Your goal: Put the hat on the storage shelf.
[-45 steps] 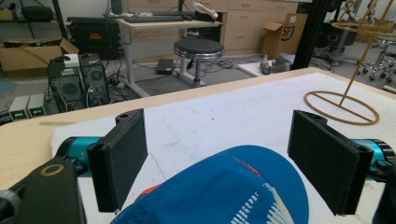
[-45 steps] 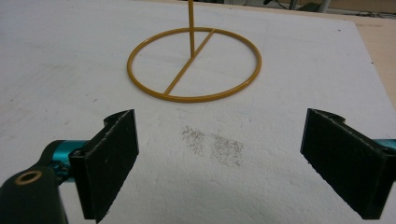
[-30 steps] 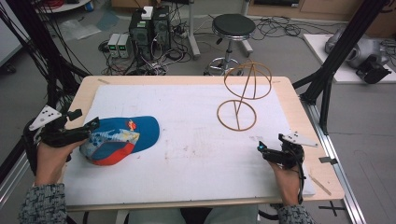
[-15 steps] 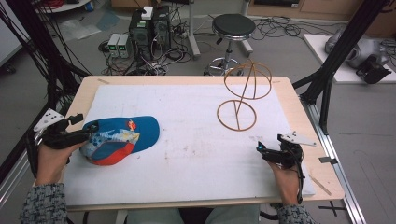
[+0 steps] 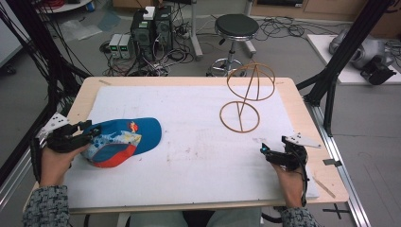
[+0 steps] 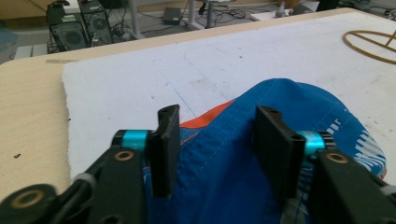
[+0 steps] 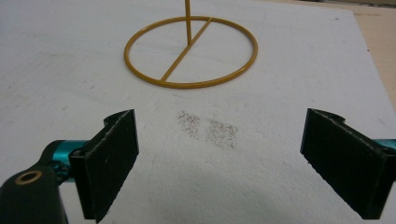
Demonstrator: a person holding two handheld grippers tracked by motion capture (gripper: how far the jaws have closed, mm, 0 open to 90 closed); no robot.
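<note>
My tabletop [image 5: 289, 90] is pale wood, and a white sheet [image 5: 189, 113] covers nearly all of it, leaving bare strips along the left, far and right edges. On the sheet, near the left edge and toward my side, lies the blue cap [image 5: 124, 141] with orange and patterned panels (its blue brim points toward the middle). Toward the far right corner stands the yellow wire stand [image 5: 242, 105], its round base flat on the sheet, a rod rising to a second ring. The sheet carries faint grey smudges [image 7: 208, 127] just on my side of that base. A small stick [image 5: 324, 187] lies on bare wood near the right edge.
</note>
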